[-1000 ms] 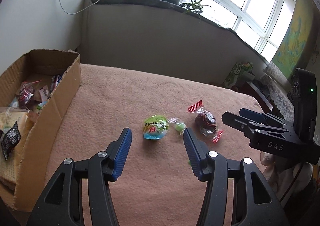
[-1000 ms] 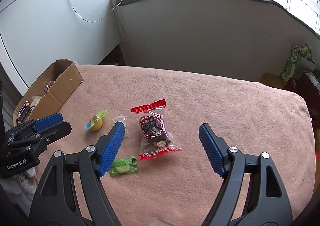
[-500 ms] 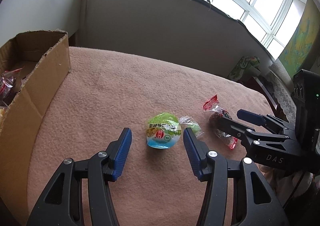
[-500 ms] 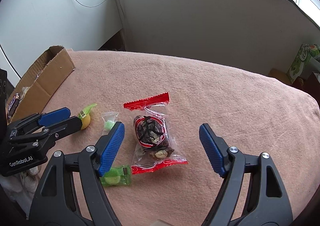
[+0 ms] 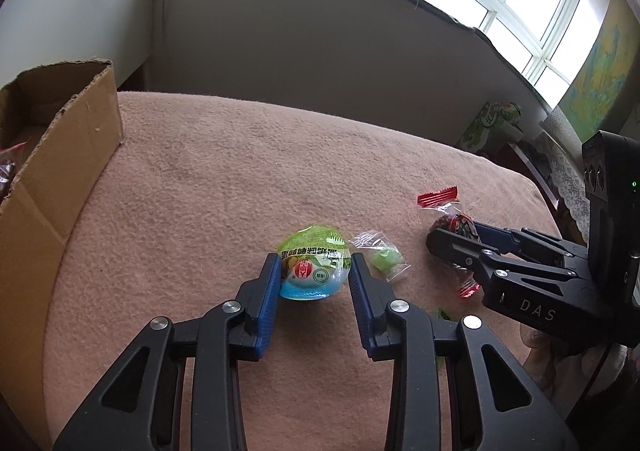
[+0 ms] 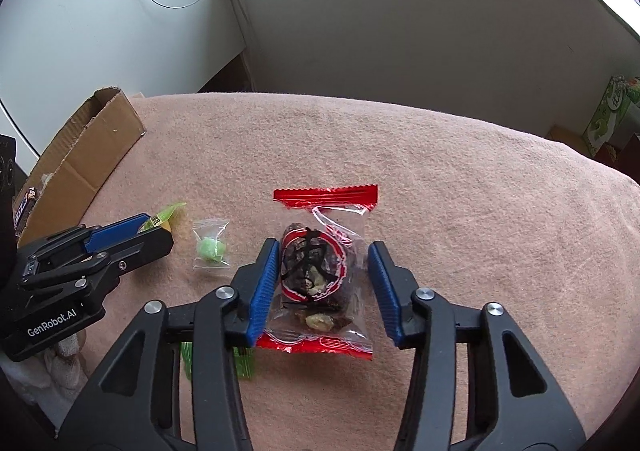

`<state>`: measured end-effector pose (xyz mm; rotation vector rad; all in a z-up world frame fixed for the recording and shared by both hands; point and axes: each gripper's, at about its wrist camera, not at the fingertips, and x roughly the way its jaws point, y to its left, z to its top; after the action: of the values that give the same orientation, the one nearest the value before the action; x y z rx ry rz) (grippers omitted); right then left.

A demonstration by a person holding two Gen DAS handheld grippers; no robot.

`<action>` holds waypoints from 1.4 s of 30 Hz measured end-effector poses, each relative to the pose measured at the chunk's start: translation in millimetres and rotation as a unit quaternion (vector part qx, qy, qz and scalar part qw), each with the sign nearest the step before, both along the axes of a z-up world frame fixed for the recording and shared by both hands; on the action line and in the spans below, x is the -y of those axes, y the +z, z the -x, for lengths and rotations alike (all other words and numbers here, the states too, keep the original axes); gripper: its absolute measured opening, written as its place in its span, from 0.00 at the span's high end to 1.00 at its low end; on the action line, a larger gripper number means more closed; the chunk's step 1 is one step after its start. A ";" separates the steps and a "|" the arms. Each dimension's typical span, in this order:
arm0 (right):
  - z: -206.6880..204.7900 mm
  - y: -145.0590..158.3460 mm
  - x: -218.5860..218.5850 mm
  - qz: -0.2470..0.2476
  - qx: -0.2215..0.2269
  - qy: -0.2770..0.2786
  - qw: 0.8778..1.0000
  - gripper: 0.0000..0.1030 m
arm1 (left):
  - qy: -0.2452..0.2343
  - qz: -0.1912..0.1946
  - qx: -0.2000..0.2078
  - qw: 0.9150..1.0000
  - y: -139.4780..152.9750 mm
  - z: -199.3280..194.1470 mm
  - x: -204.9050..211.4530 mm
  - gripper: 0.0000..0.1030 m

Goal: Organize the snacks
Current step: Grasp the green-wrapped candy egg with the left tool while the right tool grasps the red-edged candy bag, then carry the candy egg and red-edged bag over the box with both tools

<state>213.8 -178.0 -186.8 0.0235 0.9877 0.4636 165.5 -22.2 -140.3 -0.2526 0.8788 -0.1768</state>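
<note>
Left gripper [image 5: 315, 275]: my jaws had just been closing, and both blue pads sat against the sides of the jelly cup [image 5: 312, 271], pinching it.
Jelly cup: it stood on the pink cloth [image 5: 240, 171], green lid tilted toward the far side, straight ahead between my left fingers.
Right gripper [image 6: 322, 275]: these jaws had just been closing too, with the red-ended snack packet [image 6: 316, 271] between them. The left pad touched it and the right pad reached the clear wrapper's edge. I could not tell whether it was truly squeezed.
Packet's long axis: it ran away from me, in line with the fingers, one red crimped end far and one near, so my jaws crossed its short width.
Left behind: a small green candy [image 6: 210, 249] lay between the two grippers, apart from both. A green sachet [image 6: 244, 363] lay partly under my right gripper's left finger.
Cardboard box [image 5: 80, 139]: it stood well to the left of both snacks, open at the top.
Nearer hand: I judged the left hand closer to the box, so the cup had the shorter carry.
</note>
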 end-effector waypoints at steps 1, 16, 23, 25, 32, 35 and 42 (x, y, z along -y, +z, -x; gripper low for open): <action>-0.1 0.1 0.5 -0.002 0.000 -0.001 1.000 0.58 | 0.000 0.001 0.000 1.000 0.1 0.2 -0.5 0.69; 12.1 16.1 15.4 -0.015 0.020 -0.016 1.000 0.64 | 0.004 0.001 0.020 1.000 9.9 9.9 4.8 0.71; 24.7 37.0 18.8 -0.020 0.040 -0.017 0.999 0.64 | 0.010 0.003 0.049 0.999 30.9 24.8 -0.2 0.71; 29.8 46.1 19.0 -0.025 0.049 -0.015 0.998 0.64 | 0.013 0.002 0.059 0.998 38.1 29.8 -3.5 0.71; 42.9 81.2 0.6 -0.037 0.084 0.004 0.996 0.64 | 0.035 0.000 0.093 0.995 63.6 45.6 -22.7 0.71; 46.5 93.4 -13.4 -0.041 0.097 0.015 0.994 0.64 | 0.047 -0.002 0.107 0.993 72.5 54.9 -36.1 0.71; 51.9 113.3 -53.5 -0.050 0.118 0.043 0.991 0.64 | 0.077 -0.002 0.123 0.989 85.1 71.0 -71.1 0.71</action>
<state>161.9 -124.5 -73.5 0.0150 0.7349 0.5808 94.6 49.0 -55.3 -0.2874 0.6115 -0.0606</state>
